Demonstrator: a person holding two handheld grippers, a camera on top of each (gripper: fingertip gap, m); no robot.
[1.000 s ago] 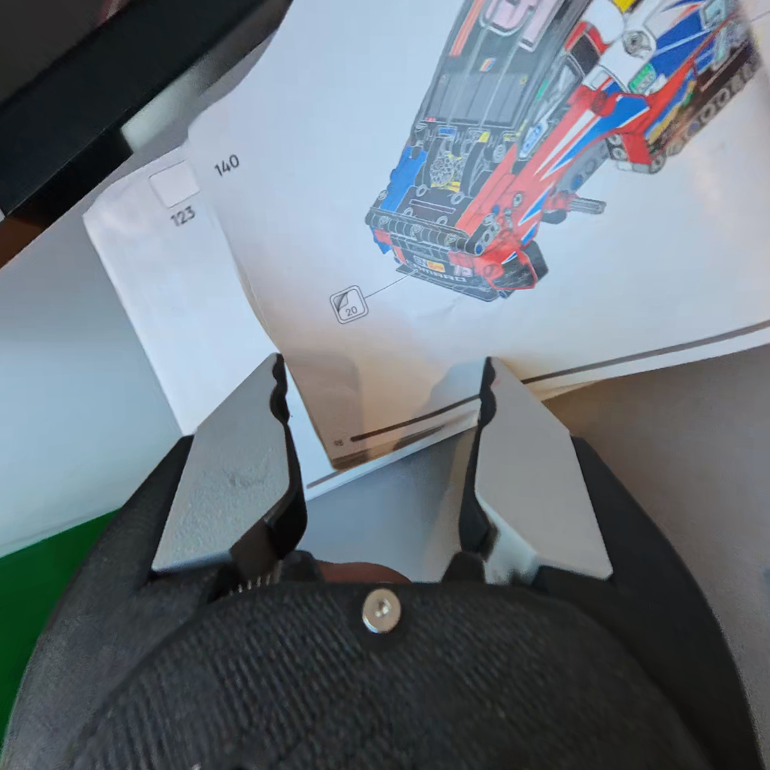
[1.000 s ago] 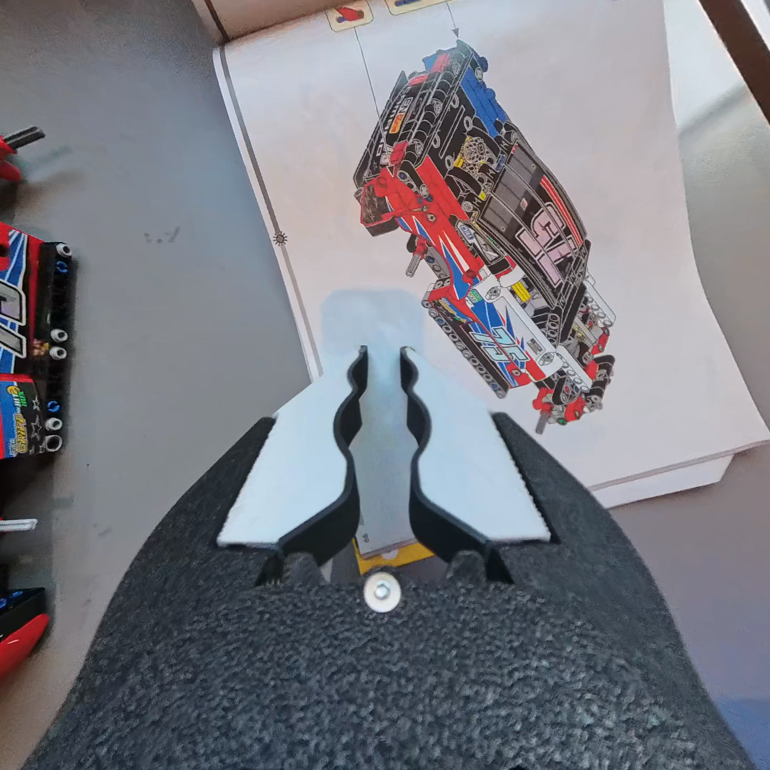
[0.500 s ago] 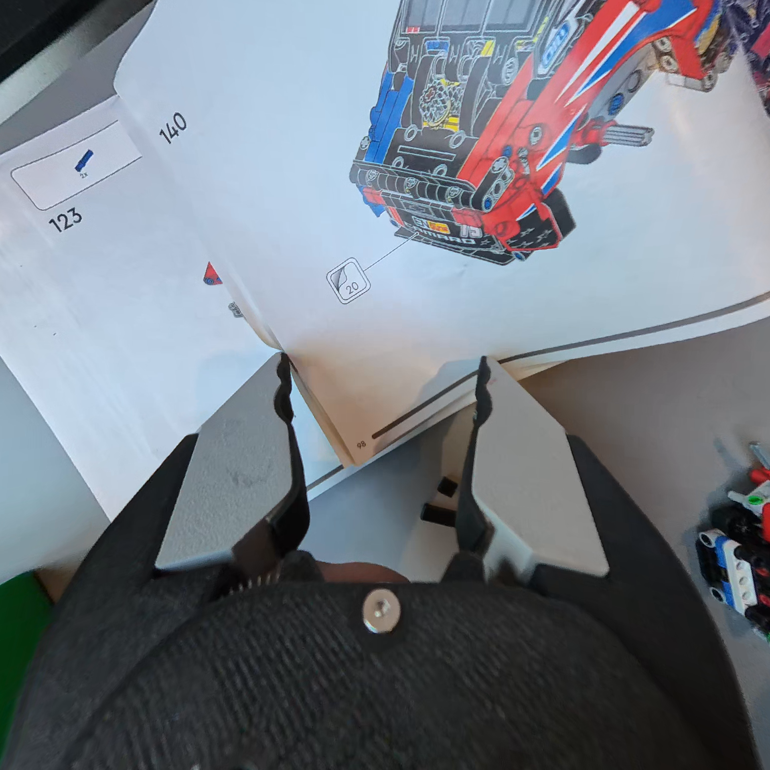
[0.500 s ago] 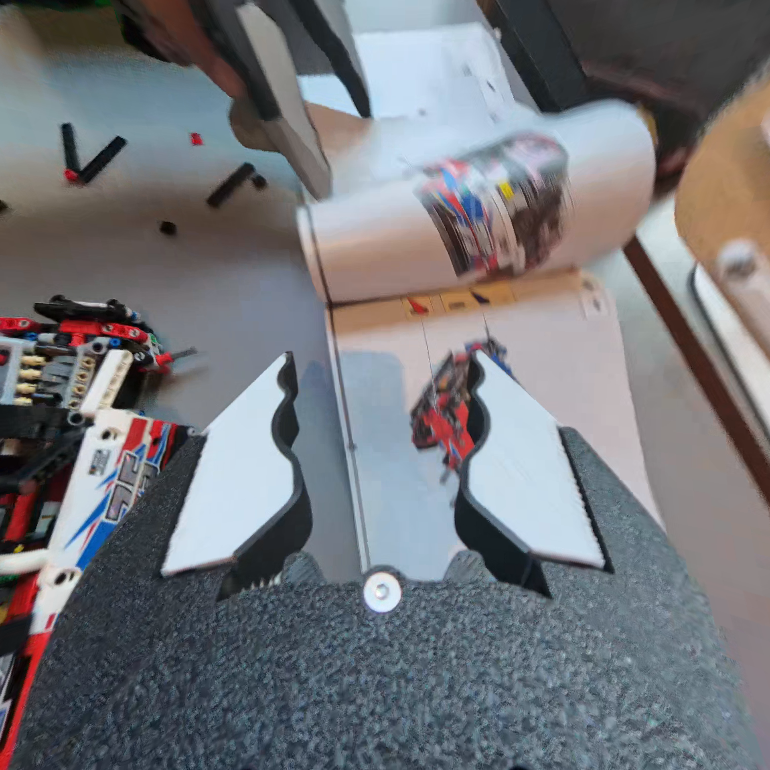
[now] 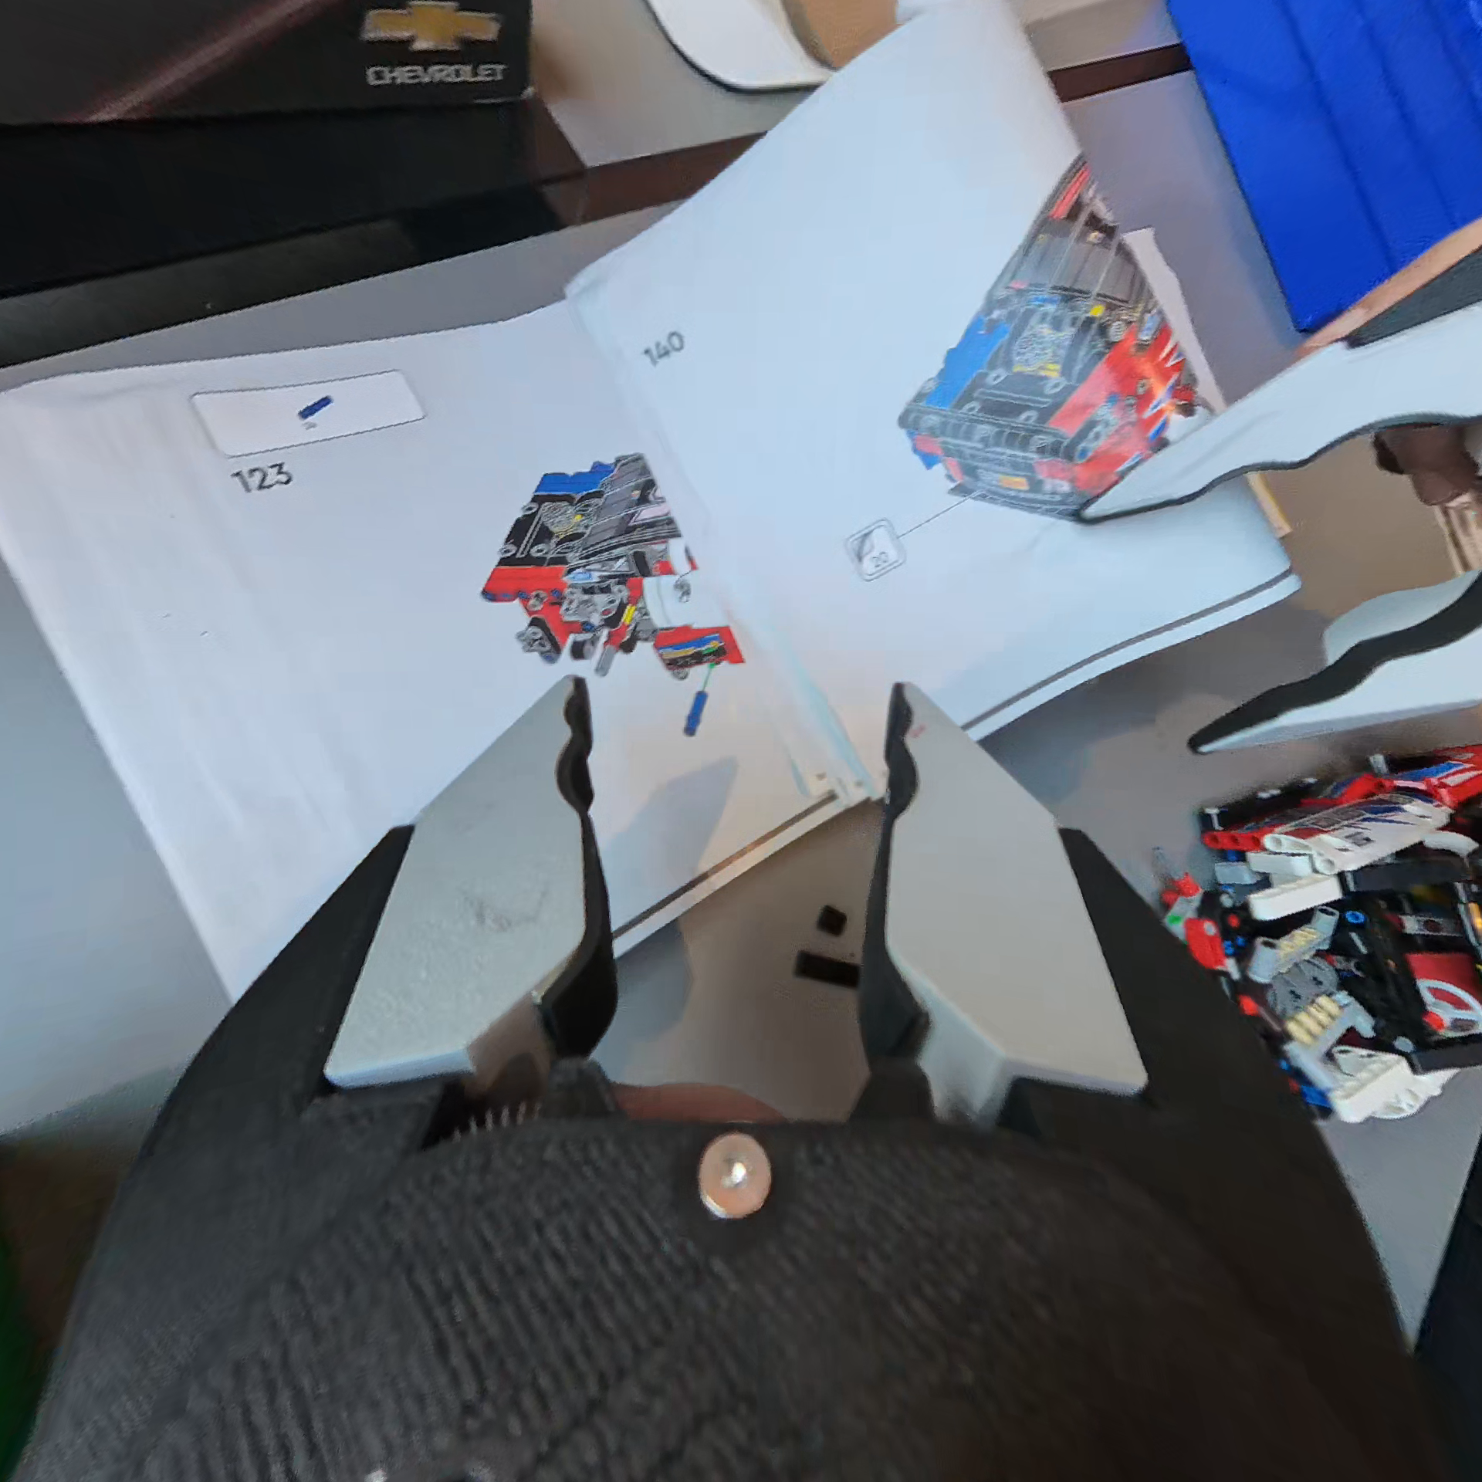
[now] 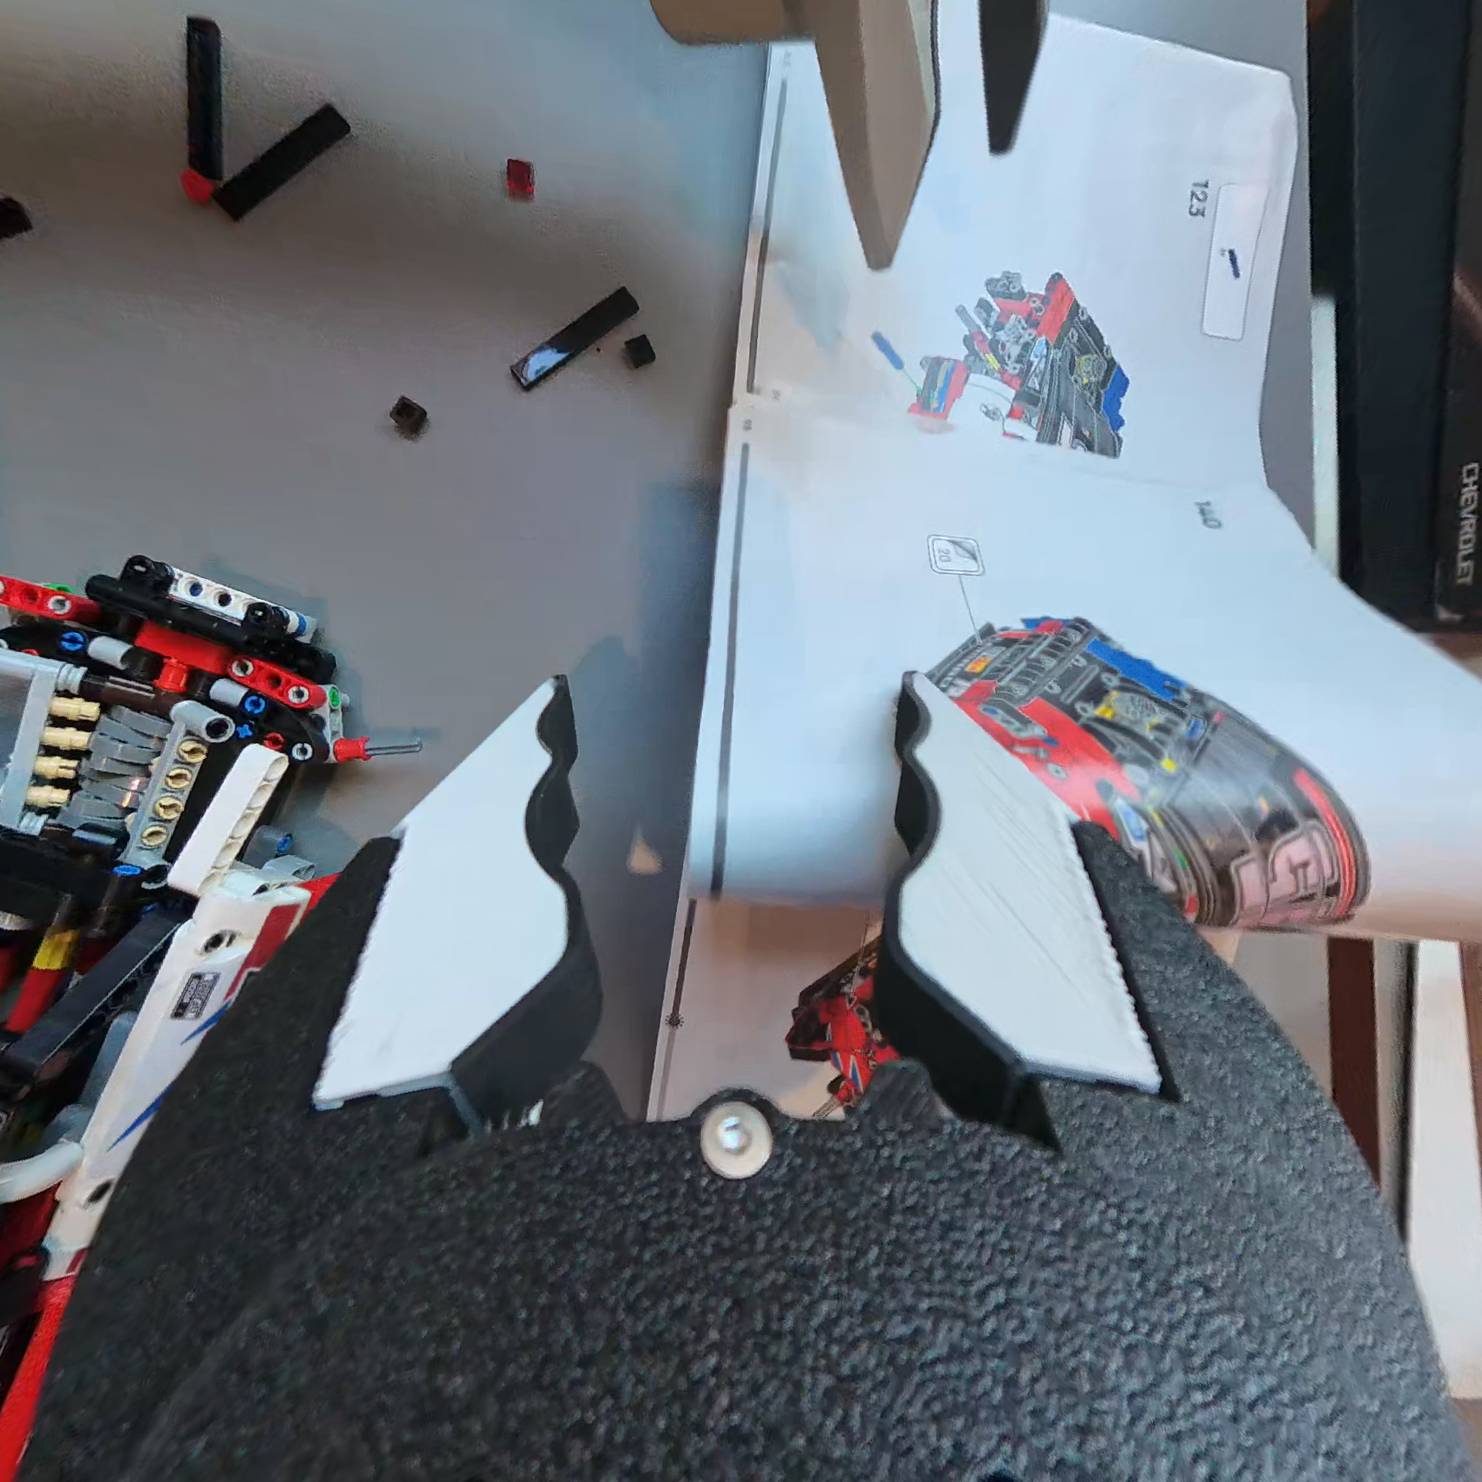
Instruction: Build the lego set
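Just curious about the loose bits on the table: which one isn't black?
The small red piece, lying alone near the instruction booklet. The loose bars and tiny cubes around it are black.

Instruction booklet (image 6: 1002, 513): the lifted page is blurring at its curled end, beyond the right gripper's (image 6: 734, 722) right finger; the drawing there is smearing.
Lower page: lying under the curled page, mostly hidden; the right gripper's body is covering its near end.
Partly built car (image 5: 1355, 938): the frame edge to the left gripper's (image 5: 734, 726) right is cutting it off.
Black box (image 5: 265, 120): running off the top, far ahead of the left gripper.
Blue object (image 5: 1347, 136): kind cannot be told.
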